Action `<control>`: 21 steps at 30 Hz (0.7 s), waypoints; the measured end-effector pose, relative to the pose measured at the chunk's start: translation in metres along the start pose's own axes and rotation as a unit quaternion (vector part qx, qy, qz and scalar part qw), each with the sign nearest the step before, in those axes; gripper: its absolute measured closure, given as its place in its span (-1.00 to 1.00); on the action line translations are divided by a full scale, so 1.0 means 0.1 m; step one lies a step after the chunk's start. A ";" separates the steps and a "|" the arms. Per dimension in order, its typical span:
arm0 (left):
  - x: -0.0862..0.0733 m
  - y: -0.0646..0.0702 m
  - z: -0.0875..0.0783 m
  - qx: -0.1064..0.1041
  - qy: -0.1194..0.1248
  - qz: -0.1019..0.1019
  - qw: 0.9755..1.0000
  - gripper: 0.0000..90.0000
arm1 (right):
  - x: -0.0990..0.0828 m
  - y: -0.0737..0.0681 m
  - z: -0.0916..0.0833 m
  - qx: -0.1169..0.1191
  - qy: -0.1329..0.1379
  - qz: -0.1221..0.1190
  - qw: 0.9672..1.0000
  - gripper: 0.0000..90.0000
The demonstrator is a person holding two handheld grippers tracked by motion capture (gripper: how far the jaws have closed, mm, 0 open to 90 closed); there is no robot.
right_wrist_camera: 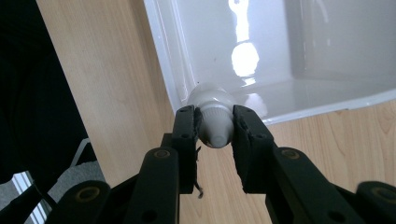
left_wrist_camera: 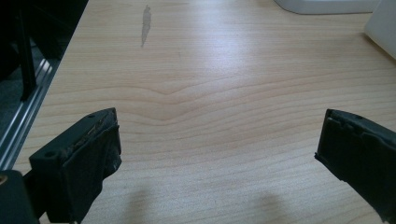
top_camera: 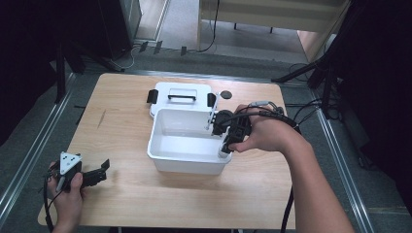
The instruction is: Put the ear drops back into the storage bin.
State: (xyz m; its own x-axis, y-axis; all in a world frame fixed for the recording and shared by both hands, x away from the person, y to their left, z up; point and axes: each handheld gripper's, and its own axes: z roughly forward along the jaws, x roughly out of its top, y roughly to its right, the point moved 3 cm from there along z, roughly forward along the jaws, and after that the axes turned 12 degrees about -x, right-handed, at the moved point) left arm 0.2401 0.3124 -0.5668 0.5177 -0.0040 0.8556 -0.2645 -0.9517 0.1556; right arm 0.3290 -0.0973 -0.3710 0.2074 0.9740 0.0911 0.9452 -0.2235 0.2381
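A white plastic bin [top_camera: 167, 156] stands in the middle of the wooden table [top_camera: 126, 194], its white lid [top_camera: 180, 92] with a black handle lying just behind it. My right gripper [top_camera: 224, 149] is at the bin's front right corner, shut on a small white bottle [right_wrist_camera: 214, 122] that hangs over the bin's rim [right_wrist_camera: 164, 56]. The bottle's capped end points toward the camera. My left gripper [top_camera: 103, 170] rests low over the table's front left part, open, with bare wood between its jaws [left_wrist_camera: 215, 154].
A small dark round disc [top_camera: 226, 94] lies on the table right of the lid. Black clips [top_camera: 152, 95] sit on the lid's sides. Cables trail off the table's right side [top_camera: 291, 119]. Metal floor rails [top_camera: 29, 155] run along both sides.
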 end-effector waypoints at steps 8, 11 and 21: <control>0.00 0.00 0.00 0.000 0.000 0.000 1.000 -1.00 | 0.02 -0.03 0.16 0.010 -0.008 -0.015 1.000 0.61; 0.00 0.00 0.00 0.000 0.000 0.000 1.000 -1.00 | 0.03 -0.04 0.22 0.012 -0.015 -0.016 1.000 0.61; 0.00 0.00 0.00 0.000 0.001 -0.001 1.000 -1.00 | 0.06 -0.03 0.40 0.027 -0.024 -0.029 0.999 0.61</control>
State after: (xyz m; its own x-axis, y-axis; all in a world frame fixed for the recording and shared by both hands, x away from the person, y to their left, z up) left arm 0.2401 0.3124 -0.5669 0.5156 -0.0018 0.8568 -0.2640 -0.9517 0.1569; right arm 0.3375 -0.0889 -0.4097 0.1624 0.9862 0.0329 0.9677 -0.1657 0.1898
